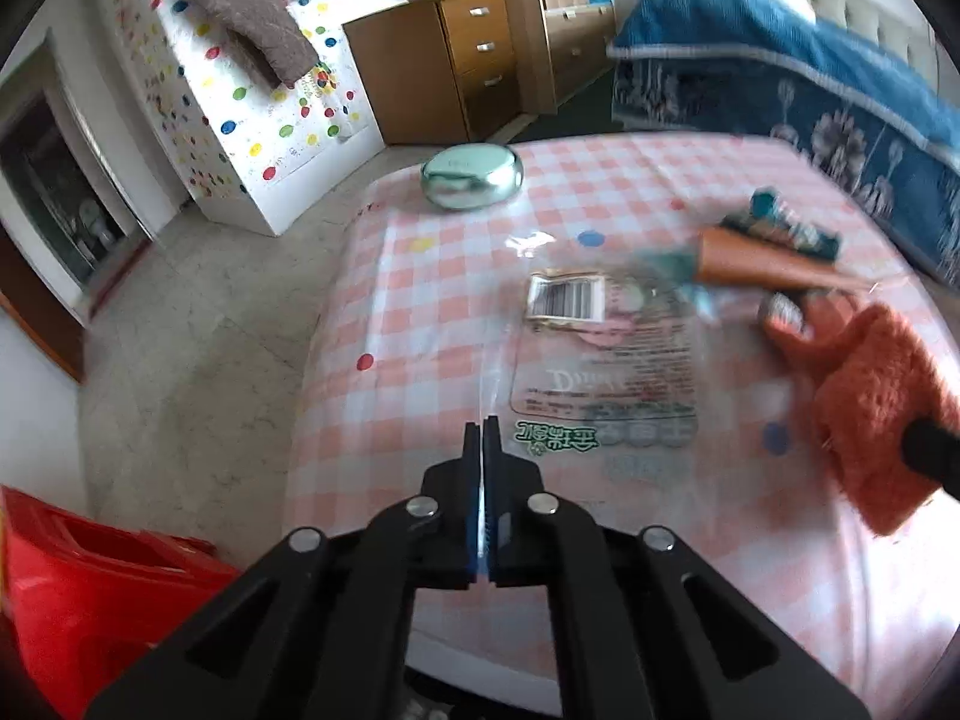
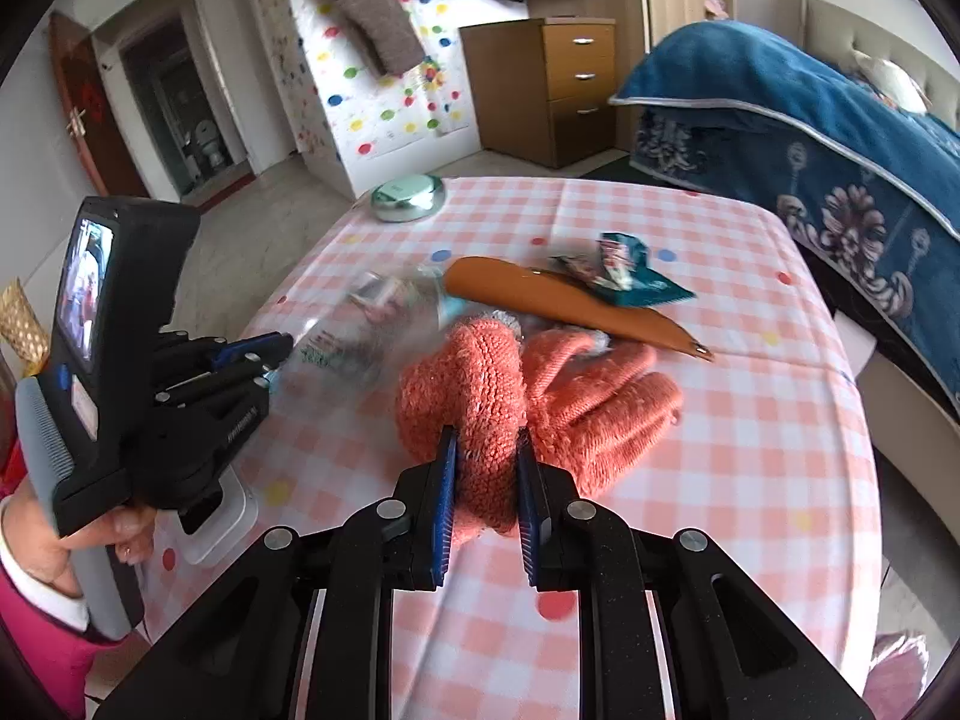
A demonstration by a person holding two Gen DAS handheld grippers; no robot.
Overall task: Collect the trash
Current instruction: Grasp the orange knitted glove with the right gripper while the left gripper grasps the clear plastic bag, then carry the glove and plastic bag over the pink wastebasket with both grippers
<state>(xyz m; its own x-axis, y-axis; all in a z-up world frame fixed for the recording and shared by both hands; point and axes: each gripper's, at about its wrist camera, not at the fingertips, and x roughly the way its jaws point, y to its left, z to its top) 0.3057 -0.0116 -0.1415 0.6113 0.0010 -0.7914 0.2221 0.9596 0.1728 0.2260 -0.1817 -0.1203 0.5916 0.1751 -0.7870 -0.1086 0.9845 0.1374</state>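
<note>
A clear plastic bag [image 1: 600,348] with a barcode label and green print lies flat on the pink checked tablecloth [image 1: 420,324]. My left gripper [image 1: 483,426] is shut on its near edge; the right wrist view shows that gripper [image 2: 279,354] at the bag [image 2: 360,330]. My right gripper [image 2: 483,450] is shut on an orange knit glove [image 2: 540,384], whose cuff sits between the pads. A teal snack wrapper [image 2: 630,276] lies crumpled behind a long orange tool [image 2: 570,300]. In the left wrist view the glove [image 1: 864,396] is at the right.
A shiny green oval tin [image 2: 408,198] sits at the table's far edge. A red bin [image 1: 90,588] stands on the floor at the lower left. A blue blanket [image 2: 810,120] covers the bed on the right. A wooden drawer cabinet [image 2: 570,84] stands behind.
</note>
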